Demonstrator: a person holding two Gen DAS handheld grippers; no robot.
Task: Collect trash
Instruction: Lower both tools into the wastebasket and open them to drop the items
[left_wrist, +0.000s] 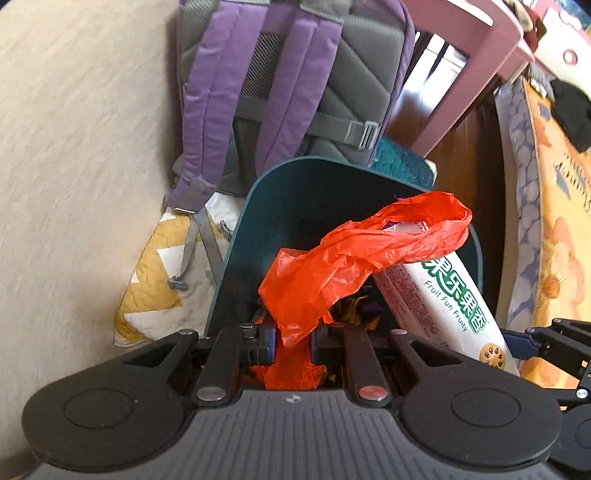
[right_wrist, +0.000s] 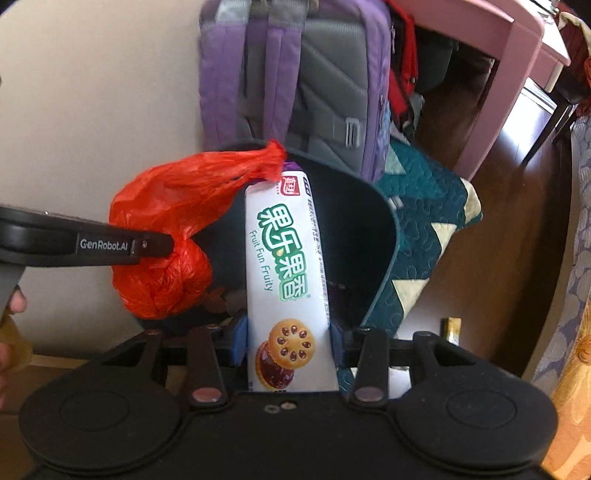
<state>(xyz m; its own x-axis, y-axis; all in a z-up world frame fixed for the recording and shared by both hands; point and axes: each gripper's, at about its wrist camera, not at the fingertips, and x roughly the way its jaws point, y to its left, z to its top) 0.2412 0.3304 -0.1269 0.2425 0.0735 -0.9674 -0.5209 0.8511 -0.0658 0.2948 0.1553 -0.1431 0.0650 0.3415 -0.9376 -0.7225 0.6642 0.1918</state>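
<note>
Left hand-held gripper (left_wrist: 293, 341) clamped on the orange plastic bag (left_wrist: 354, 254); right hand-held gripper (right_wrist: 290, 339) gripping the white biscuit pack (right_wrist: 286, 266). Both items hang over the open dark teal bin (right_wrist: 369, 221), pack's top end under the bag's loop. Purple backpack (left_wrist: 280, 74) behind bin.

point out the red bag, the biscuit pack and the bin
red plastic bag (left_wrist: 354, 258), left wrist view, crumpled middle
biscuit pack (right_wrist: 286, 258), right wrist view, printed front
dark bin (right_wrist: 369, 236), right wrist view, inner wall
</note>
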